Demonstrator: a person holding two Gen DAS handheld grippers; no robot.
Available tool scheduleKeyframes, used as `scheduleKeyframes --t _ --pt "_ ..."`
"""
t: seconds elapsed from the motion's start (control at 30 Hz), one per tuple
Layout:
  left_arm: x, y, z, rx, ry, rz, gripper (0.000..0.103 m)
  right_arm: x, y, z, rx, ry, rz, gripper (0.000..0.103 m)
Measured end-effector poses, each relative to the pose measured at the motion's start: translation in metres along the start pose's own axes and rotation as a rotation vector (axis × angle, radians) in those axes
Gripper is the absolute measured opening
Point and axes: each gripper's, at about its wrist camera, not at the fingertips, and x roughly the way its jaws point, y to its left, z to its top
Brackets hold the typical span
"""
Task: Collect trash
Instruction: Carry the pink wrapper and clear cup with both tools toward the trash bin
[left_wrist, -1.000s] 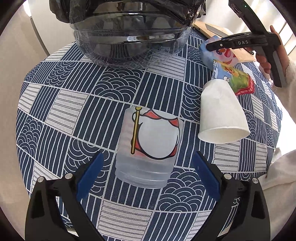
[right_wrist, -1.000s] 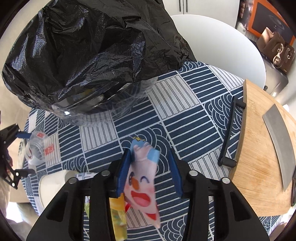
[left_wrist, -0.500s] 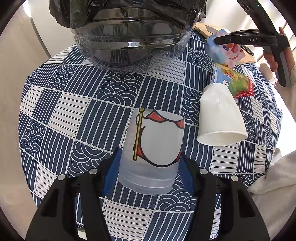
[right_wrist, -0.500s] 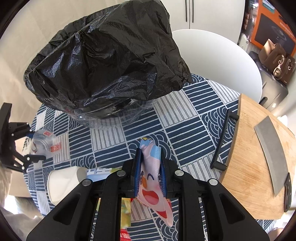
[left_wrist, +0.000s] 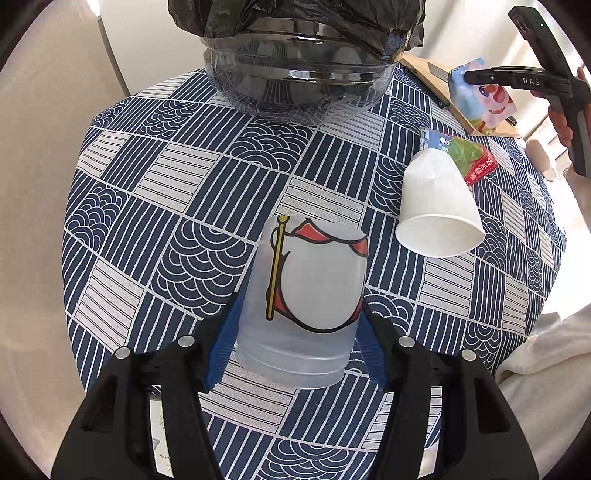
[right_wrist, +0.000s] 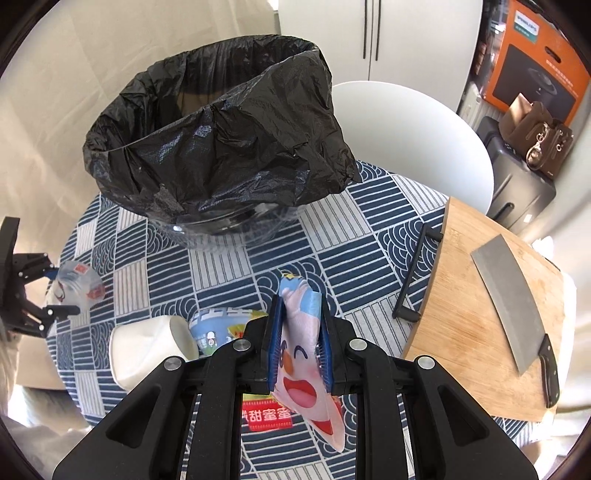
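My left gripper (left_wrist: 295, 343) is shut on a clear plastic cup (left_wrist: 306, 299) with a red flag print, held just above the blue patterned tablecloth (left_wrist: 166, 192). My right gripper (right_wrist: 297, 332) is shut on a cartoon snack wrapper (right_wrist: 299, 354) and holds it up in the air; it also shows in the left wrist view (left_wrist: 484, 98). The bin with a black liner (right_wrist: 221, 147) stands at the table's far side, its mouth open. A white paper cup (left_wrist: 437, 206) lies on its side beside a green and red packet (left_wrist: 471, 158).
A wooden cutting board (right_wrist: 480, 295) with a cleaver (right_wrist: 513, 295) lies on the table's right. A white chair (right_wrist: 413, 140) stands behind the table. A dark suitcase with a brown handbag (right_wrist: 532, 144) and an orange box (right_wrist: 535, 55) are at the far right.
My left gripper closed on the plastic cup and lifted it slightly. My right gripper closed on the cartoon wrapper and rose well above the table, so the bin's mouth now shows.
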Motion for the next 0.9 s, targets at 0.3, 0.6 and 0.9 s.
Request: scheduleKeyframes --t 0.3,0.6,0.9 --pt "-0.029 0.002 -0.019 -0.031 -0.036 0.047 0.06 -0.023 0.015 -0.015 -0.018 -0.041 0.002 0.017" --pt "-0.057 0.001 -0.015 -0.024 -0.056 0.119 0.06 -0.052 0.032 -0.012 -0.063 -0.105 0.004 0.017" --pt "-0.088 0.0 0.008 0.004 -0.12 0.173 0.06 -0.084 0.036 0.002 -0.097 -0.186 -0.026 0.017"
